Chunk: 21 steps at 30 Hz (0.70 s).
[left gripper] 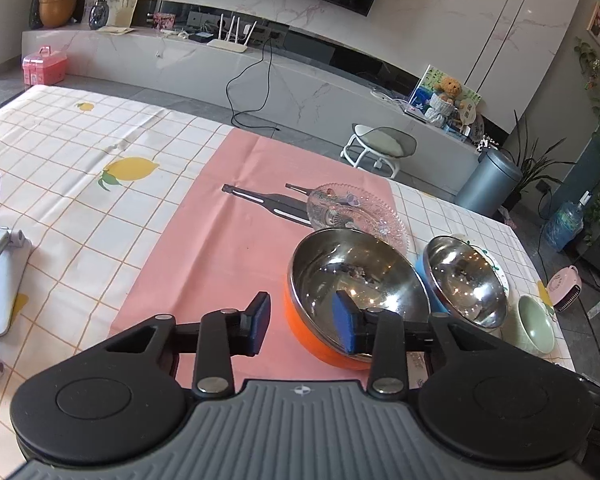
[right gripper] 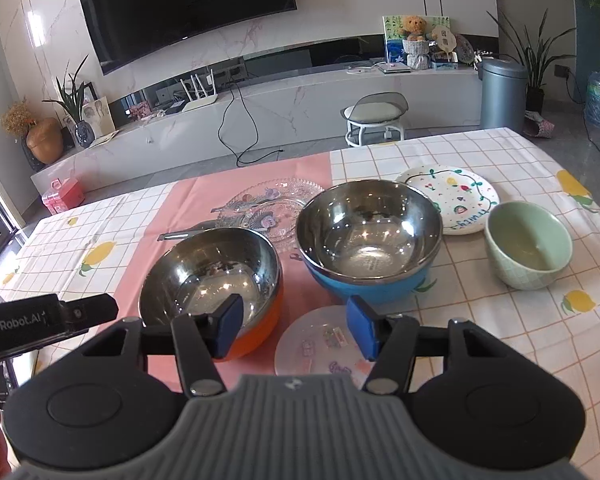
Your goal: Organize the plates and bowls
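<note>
Spread under everything: a lemon-print tablecloth [right gripper: 500, 352] with a pink mat [left gripper: 228, 216] across its middle. On the mat, nearest the left side: an orange bowl [right gripper: 260, 324] with steel inside. Just right of it: a blue bowl [right gripper: 364, 288], also steel-lined. Behind both: a clear glass plate [right gripper: 268, 204]. Further right: a white painted plate [right gripper: 460, 196] and, nearer, a green bowl [right gripper: 528, 244]. In front, between the two steel bowls: a small frosted plate [right gripper: 320, 344].

Held above the small plate: right gripper [right gripper: 296, 328], pads well apart, gripping nothing. Poised at the orange bowl's near rim: left gripper [left gripper: 302, 324], likewise spread and empty.
</note>
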Each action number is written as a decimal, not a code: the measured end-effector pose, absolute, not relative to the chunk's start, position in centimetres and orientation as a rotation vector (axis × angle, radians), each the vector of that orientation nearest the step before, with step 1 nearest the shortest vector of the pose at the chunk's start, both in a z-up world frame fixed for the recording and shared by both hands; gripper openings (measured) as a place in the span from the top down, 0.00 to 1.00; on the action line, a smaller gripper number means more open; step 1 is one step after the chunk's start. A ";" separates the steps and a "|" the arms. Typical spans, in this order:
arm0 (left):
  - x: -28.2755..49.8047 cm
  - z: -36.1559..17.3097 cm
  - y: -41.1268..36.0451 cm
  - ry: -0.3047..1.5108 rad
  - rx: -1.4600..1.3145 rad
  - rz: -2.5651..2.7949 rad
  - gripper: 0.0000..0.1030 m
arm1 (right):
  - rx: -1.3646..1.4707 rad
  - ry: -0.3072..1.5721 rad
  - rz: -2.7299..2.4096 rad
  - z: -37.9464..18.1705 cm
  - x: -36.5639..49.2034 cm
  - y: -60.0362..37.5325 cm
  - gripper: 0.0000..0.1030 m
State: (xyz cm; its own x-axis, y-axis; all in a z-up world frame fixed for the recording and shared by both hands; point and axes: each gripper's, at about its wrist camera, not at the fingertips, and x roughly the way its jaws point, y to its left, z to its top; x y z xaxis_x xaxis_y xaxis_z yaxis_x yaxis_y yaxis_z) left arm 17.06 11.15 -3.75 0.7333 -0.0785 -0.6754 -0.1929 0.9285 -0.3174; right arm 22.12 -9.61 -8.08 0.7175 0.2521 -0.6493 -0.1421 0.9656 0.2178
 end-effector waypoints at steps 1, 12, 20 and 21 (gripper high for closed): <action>17.5 -4.1 11.3 0.756 -0.395 0.068 0.62 | 0.161 0.752 0.223 -8.4 22.7 -9.4 0.48; 20.3 -6.5 11.1 0.801 -0.447 0.065 0.73 | 0.219 0.832 0.248 -11.4 26.0 -8.1 0.69; 20.4 -6.3 10.8 0.811 -0.427 0.082 0.88 | 0.219 0.826 0.260 -11.4 26.1 -7.6 0.84; 20.2 -6.1 10.9 0.811 -0.430 0.081 0.88 | 0.222 0.829 0.254 -11.4 26.1 -7.7 0.84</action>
State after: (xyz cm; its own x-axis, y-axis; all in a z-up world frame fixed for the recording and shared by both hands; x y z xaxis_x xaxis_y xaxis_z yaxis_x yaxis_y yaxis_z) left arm 20.23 10.86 -6.13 0.6906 -0.0923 -0.7173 -0.2322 0.9110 -0.3408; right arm 26.10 -7.69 -11.35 0.6486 0.3078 -0.6961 -0.1355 0.9466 0.2924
